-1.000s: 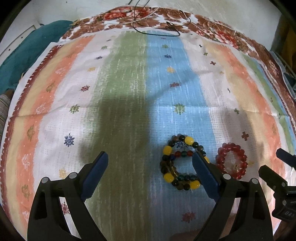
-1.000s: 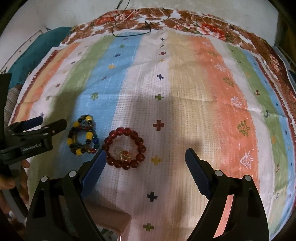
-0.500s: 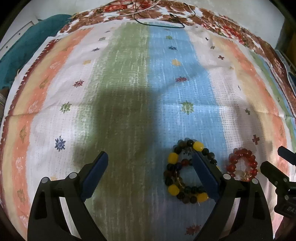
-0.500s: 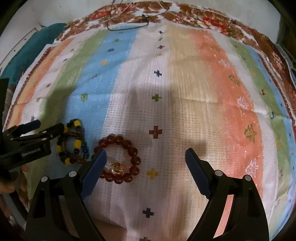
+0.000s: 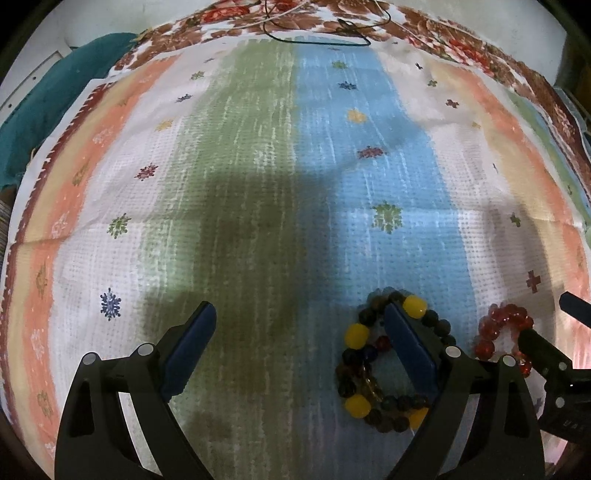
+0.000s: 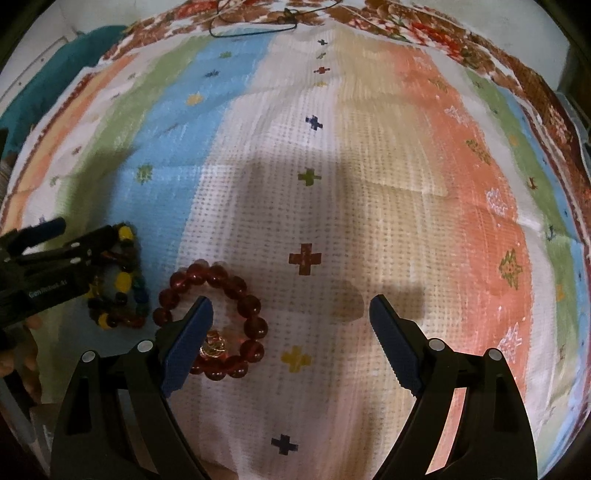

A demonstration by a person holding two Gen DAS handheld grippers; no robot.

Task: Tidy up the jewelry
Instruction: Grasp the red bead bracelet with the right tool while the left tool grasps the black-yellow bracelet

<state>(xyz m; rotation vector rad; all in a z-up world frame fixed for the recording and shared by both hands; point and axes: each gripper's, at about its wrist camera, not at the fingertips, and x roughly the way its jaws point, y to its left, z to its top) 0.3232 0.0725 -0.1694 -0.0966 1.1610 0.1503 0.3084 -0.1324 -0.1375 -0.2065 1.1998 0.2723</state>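
A bracelet of dark and yellow beads [image 5: 356, 369] lies on the blue stripe of the striped cloth [image 5: 258, 221]. My left gripper [image 5: 301, 339] is open and empty; its right finger [image 5: 410, 354] reaches over the middle of that bracelet. A red bead bracelet [image 6: 251, 325] with a gold charm [image 6: 214, 345] lies just right of it, also in the left wrist view [image 5: 495, 332]. My right gripper [image 6: 291, 332] is open and empty; its left finger [image 6: 188, 339] overlaps the red bracelet's left side. The dark and yellow bracelet shows in the right wrist view [image 6: 122, 284], partly hidden by the left gripper's body.
A thin black cord [image 5: 332, 31] lies at the cloth's far edge on the floral border. A teal fabric [image 5: 44, 107] sits beyond the cloth's left side. The cloth stretches far ahead of both grippers.
Both grippers have moved forward and down toward the bracelets. The left gripper's right finger now overlaps the dark and yellow bracelet; the right gripper's left finger overlaps the red one.
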